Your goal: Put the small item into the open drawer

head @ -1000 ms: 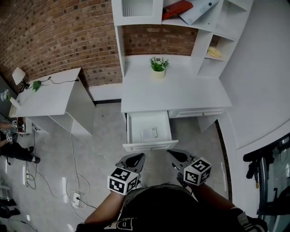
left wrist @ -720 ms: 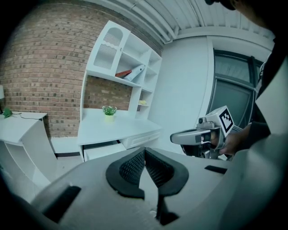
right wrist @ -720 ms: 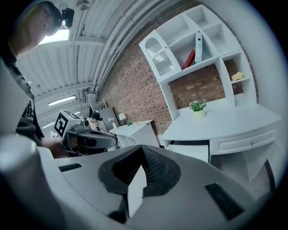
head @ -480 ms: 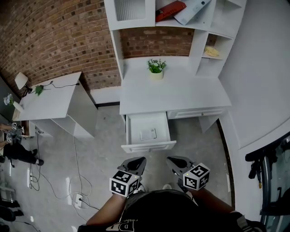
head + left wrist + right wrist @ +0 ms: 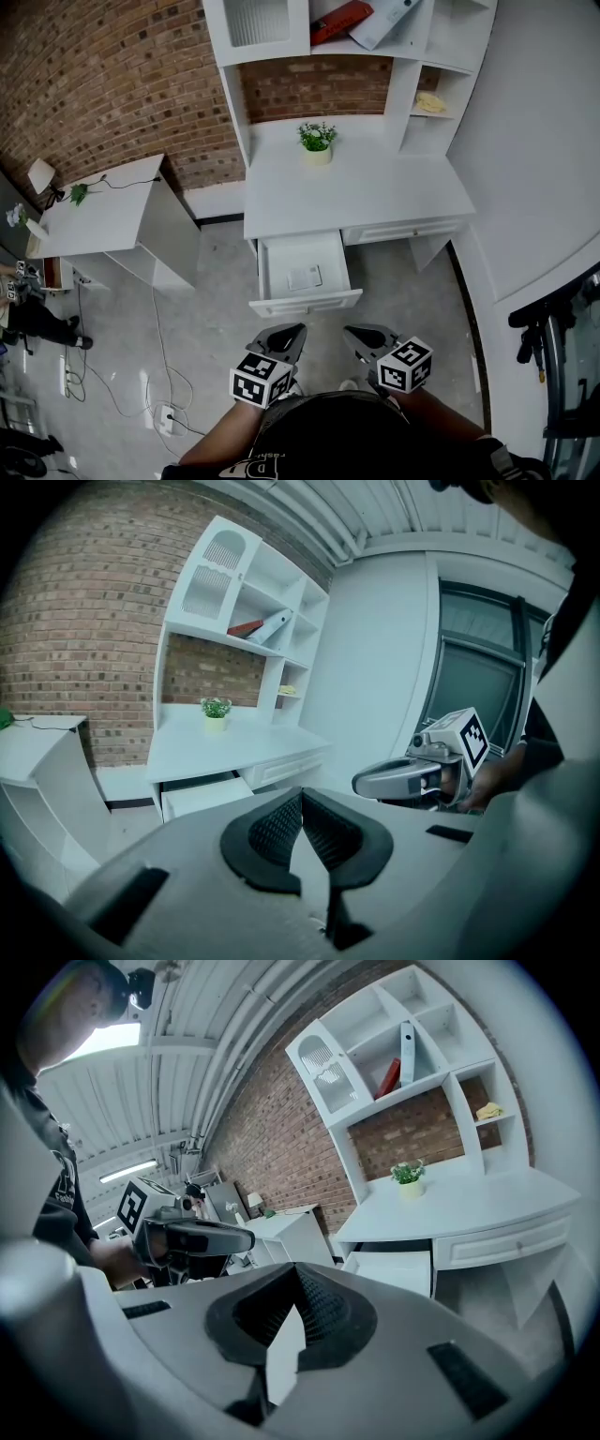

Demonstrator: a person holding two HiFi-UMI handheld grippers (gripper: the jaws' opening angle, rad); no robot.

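Observation:
The white desk [image 5: 356, 192] has its left drawer [image 5: 274, 279] pulled open, and a small flat pale item [image 5: 305, 277] lies inside it. Both grippers hang side by side in front of the drawer, well short of it, above the floor. My left gripper [image 5: 292, 332] is shut with nothing between its jaws, seen also in the left gripper view [image 5: 300, 795]. The right gripper [image 5: 352, 333] is shut and empty as well [image 5: 297, 1273]. The open drawer [image 5: 199, 794] shows far ahead of the left jaws, and the same drawer [image 5: 398, 1269] lies ahead of the right ones.
A potted plant [image 5: 316, 142] stands on the desk under a shelf unit holding a red book [image 5: 339, 21] and a binder [image 5: 382, 21]. A second white table [image 5: 94, 211] is at the left. Cables and a power strip [image 5: 157, 411] lie on the floor.
The desk and drawer have slid slightly up and left in the head view as the camera shifted. Both grippers stay shut, side by side, a little lower in the frame.

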